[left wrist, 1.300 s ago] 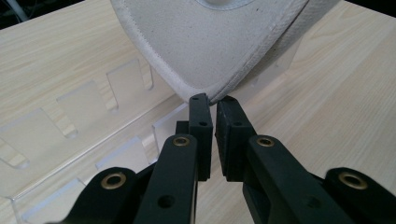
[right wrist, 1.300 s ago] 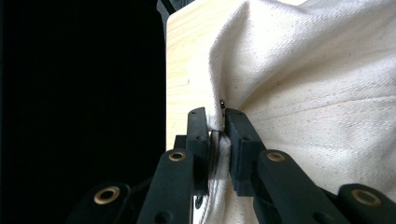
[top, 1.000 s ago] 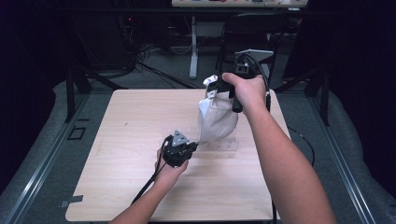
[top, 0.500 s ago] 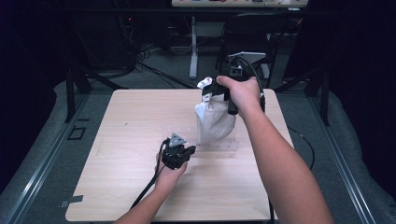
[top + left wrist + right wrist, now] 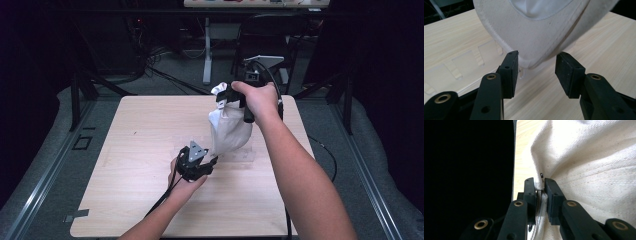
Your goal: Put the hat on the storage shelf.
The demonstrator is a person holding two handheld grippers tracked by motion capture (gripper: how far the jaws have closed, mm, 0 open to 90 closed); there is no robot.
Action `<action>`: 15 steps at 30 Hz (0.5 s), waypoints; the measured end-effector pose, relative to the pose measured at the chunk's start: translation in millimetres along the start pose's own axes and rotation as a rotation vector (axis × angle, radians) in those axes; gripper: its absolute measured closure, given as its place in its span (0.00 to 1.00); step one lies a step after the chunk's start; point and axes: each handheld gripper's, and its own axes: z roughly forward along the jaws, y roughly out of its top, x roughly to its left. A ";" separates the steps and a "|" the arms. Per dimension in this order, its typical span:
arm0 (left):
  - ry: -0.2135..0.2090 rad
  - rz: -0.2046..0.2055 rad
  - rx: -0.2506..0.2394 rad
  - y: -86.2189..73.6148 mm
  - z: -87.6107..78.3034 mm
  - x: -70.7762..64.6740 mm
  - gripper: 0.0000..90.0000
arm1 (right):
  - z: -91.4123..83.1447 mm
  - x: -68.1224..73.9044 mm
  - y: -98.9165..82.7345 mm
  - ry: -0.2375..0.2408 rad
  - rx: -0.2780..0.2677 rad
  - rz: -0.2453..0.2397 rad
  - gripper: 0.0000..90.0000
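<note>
A white cloth bag (image 5: 227, 131) hangs above the light wooden table (image 5: 140, 135). My right gripper (image 5: 226, 98) is shut on its bunched top edge. In the right gripper view the jaws (image 5: 540, 181) pinch a fold of the cloth bag (image 5: 586, 170). My left gripper (image 5: 212, 161) sits low at the bag's bottom corner and is open. In the left gripper view the bag's rounded lower end (image 5: 536, 32) hangs just beyond the left gripper (image 5: 536, 56), between the two spread jaws and touching neither.
A clear plastic sheet with cut-out shapes (image 5: 240, 155) lies flat on the table under the bag, also seen as the sheet (image 5: 461, 65). Dark floor, cables and stand legs (image 5: 206, 55) lie beyond the table's far edge.
The right hand has shifted slightly left with the bag. The left gripper has turned a little at the bag's lower corner.
</note>
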 end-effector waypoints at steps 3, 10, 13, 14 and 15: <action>0.017 0.010 0.004 1.5 3.1 -0.9 0.84 | 0.8 1.1 -0.8 0.002 -0.001 -0.003 0.90; 0.024 0.015 0.004 -2.4 0.4 5.6 0.93 | 2.0 0.6 -0.1 0.003 0.008 -0.007 0.90; 0.036 0.037 0.005 -3.5 0.6 3.4 0.94 | 3.2 -0.7 -0.3 0.006 0.012 -0.006 0.90; 0.036 0.036 0.004 -4.2 0.7 3.4 0.94 | 3.4 -1.3 -0.2 0.005 0.014 -0.006 0.90; 0.036 0.033 0.005 -5.2 0.5 3.9 0.94 | 3.9 -2.2 -0.3 0.006 0.012 -0.003 0.90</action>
